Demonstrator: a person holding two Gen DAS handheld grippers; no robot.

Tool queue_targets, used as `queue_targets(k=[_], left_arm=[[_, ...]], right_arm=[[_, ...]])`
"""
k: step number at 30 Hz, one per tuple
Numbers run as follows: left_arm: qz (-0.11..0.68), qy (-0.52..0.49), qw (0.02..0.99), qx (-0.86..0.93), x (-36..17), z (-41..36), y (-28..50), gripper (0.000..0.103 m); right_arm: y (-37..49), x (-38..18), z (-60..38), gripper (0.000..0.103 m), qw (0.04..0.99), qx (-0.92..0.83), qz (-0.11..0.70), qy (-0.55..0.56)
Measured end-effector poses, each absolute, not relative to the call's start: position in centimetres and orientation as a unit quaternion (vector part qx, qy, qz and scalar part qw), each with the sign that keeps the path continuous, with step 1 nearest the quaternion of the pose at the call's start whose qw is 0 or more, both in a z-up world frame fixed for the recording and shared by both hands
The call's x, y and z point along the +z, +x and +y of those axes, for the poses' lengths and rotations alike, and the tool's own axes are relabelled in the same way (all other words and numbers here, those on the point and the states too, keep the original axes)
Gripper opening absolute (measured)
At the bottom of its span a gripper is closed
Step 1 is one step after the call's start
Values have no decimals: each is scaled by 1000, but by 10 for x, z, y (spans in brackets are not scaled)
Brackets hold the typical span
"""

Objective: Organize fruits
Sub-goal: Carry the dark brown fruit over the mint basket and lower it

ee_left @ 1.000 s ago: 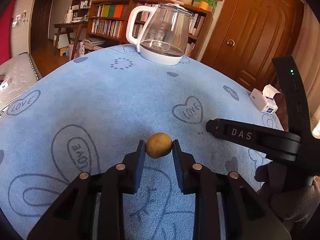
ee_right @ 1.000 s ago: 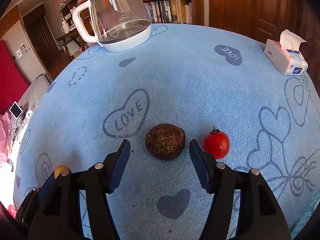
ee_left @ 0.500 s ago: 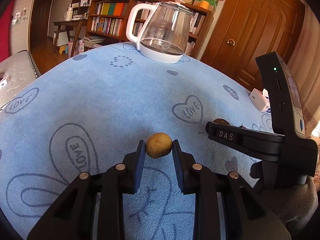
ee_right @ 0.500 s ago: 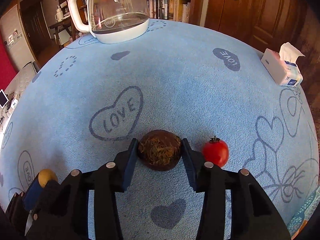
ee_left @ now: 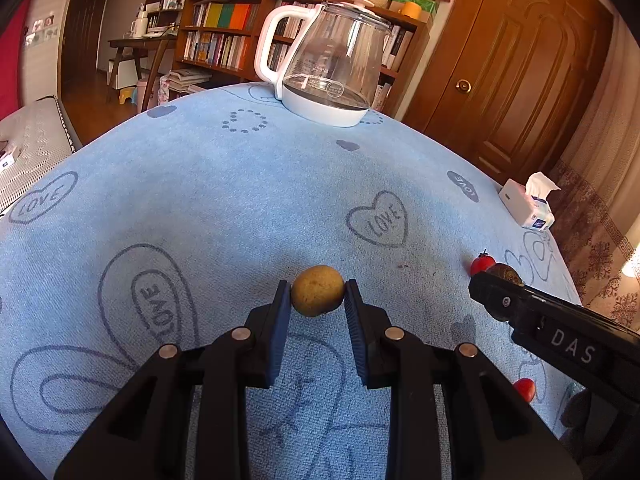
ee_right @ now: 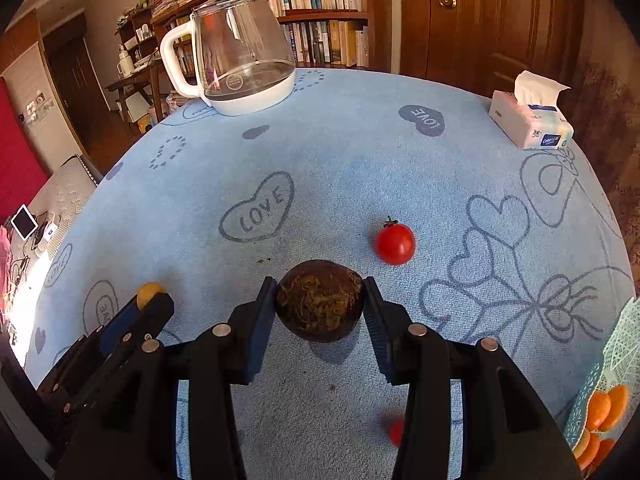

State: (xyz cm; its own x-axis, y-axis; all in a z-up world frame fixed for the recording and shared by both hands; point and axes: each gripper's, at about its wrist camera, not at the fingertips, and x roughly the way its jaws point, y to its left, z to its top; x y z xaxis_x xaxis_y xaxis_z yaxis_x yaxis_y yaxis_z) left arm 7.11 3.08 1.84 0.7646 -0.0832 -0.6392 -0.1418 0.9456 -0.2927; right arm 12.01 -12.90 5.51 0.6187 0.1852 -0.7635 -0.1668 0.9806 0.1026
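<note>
Altogether two tools (ee_left: 317, 300) (ee_right: 320, 304), one yellow fruit (ee_left: 317, 290), one brown fruit (ee_right: 320, 306), two tomatoes (ee_right: 395, 244) (ee_right: 397, 432)

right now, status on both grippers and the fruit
Left gripper shut on yellow fruit. Right gripper shut on brown fruit, lifted. Tomato loose beside it.

Both cameras ride close above the blue counter (ee_left: 224, 184), each looking forward along its own fingers toward the kettle (ee_left: 332, 68) and bookshelf (ee_left: 224, 36) at the far side. The left view sits left of the right one: the right hand-held gripper (ee_left: 496, 284) enters at its right edge, and the left hand-held gripper (ee_right: 150, 300) shows at the right view's lower left. Both share the kettle, the tissue box (ee_right: 530, 120), a tomato (ee_right: 395, 243) and the door (ee_left: 520, 64).
</note>
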Motion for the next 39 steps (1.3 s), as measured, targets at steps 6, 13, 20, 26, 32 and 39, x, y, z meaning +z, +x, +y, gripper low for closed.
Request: queue_targets(k=[6,13,20,26,32,39], left_arm=[[343,-165,925,16,19,31,72,28],[343,-164,925,15,19,31,72,28],[344,-164,924,16,19,30,72,28],[345,-164,924,17,19,30,72,28],[346,-162,924,19,18,30,72,28],[349,-161,923,22,18,30,73,28]], right_arm=[[91,68,-154,45,907,91,409,42],[60,77,-187,45,911,76,398,78],[29,84,-227,45,916,47,383,111],[0,94,-275,45,922,3,362,139],[-30,96,-334,45,921,-54,345,174],[-50,83,-397,45,904,-100,345,234]])
